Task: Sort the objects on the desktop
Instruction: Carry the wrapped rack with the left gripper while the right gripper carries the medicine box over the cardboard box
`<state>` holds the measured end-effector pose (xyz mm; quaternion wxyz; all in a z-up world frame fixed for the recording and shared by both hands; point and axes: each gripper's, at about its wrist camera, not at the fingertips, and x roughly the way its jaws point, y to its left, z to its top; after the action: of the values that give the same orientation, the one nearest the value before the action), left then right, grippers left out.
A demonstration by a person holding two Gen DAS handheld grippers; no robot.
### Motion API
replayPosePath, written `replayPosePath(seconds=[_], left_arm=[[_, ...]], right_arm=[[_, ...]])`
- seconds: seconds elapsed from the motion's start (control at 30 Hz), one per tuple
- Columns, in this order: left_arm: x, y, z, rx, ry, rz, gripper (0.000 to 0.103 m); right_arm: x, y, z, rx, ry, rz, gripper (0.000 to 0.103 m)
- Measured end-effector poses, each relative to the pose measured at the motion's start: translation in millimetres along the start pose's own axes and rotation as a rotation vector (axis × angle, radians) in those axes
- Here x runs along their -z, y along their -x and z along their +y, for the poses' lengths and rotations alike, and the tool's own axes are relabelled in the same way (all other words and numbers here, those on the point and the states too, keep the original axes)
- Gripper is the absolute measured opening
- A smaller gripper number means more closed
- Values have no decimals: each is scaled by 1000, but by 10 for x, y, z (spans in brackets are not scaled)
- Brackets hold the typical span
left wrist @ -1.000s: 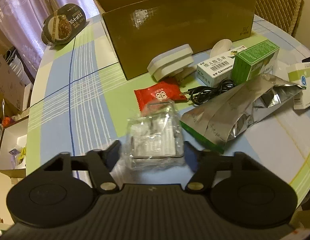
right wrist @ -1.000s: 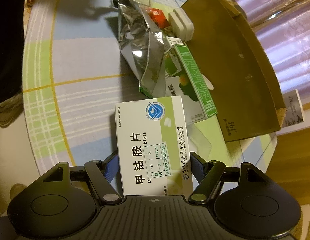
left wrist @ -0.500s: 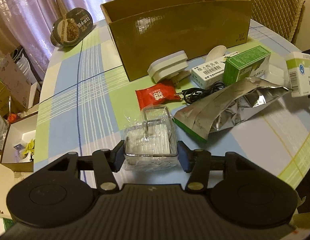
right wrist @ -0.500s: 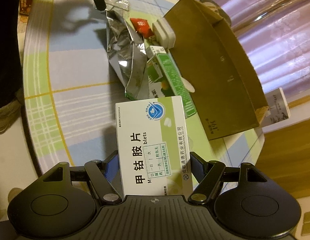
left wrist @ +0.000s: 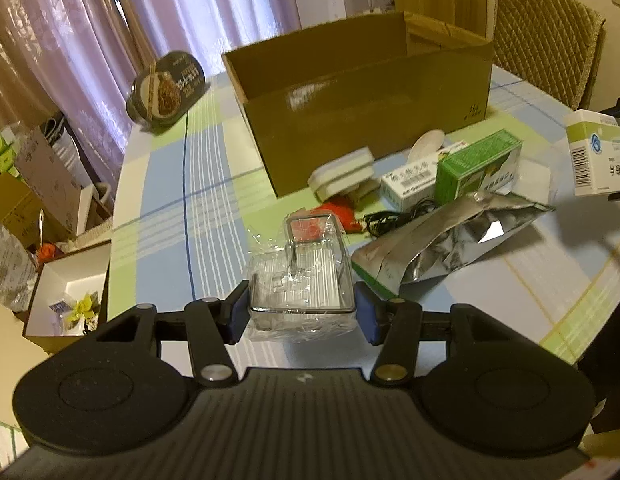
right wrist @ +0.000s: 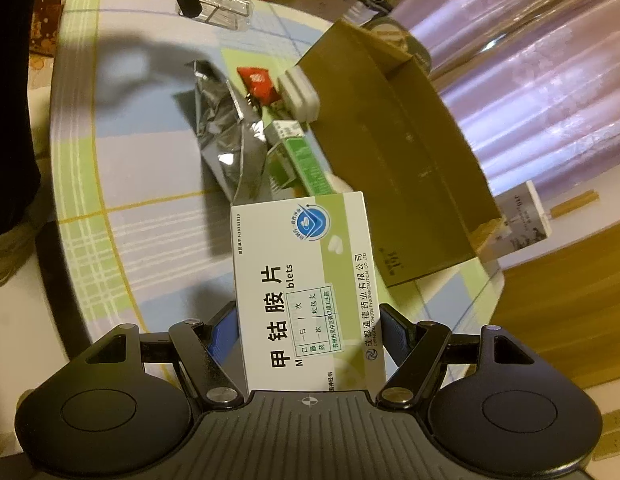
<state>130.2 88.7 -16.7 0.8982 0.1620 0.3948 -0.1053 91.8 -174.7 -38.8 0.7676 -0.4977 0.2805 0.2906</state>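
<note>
So the left gripper (left wrist: 302, 312) is clamping a clear plastic case (left wrist: 302, 276) wrapped in crinkly film, blue pads pressing on both of its sides, and it's holding the thing up over the near part of the checked tablecloth (left wrist: 170, 216). The right gripper (right wrist: 310, 332) is doing the same with a white and green medicine box (right wrist: 306, 292), fingers squeezing it from both sides, and that box is hanging in the air above the table, near the end of the open cardboard box (left wrist: 362, 120).

The rest of the stuff is sitting in a bunch in front of the cardboard box: a crumpled silver foil bag (left wrist: 450, 240), a green carton (left wrist: 478, 168) lying just beside a white carton (left wrist: 410, 184), a white charger block (left wrist: 342, 176) right up against the box wall, a red snack packet (left wrist: 342, 216) and a black cable (left wrist: 390, 220) peeking out by the foil bag. A round dark noodle bowl (left wrist: 166, 88) is leaning at the far edge of the table, well apart from the pile
</note>
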Motion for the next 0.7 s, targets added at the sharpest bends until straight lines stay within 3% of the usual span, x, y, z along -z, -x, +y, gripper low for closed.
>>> replayPosePath(seconds=[0.3, 0.7], left_arm=[[-225, 231, -58, 1, -19, -43, 49], [-760, 342, -46, 0, -58, -113, 49]], right_arm=[[-59, 196, -207, 46, -10, -27, 70], [-214, 292, -622, 106, -19, -70, 70]])
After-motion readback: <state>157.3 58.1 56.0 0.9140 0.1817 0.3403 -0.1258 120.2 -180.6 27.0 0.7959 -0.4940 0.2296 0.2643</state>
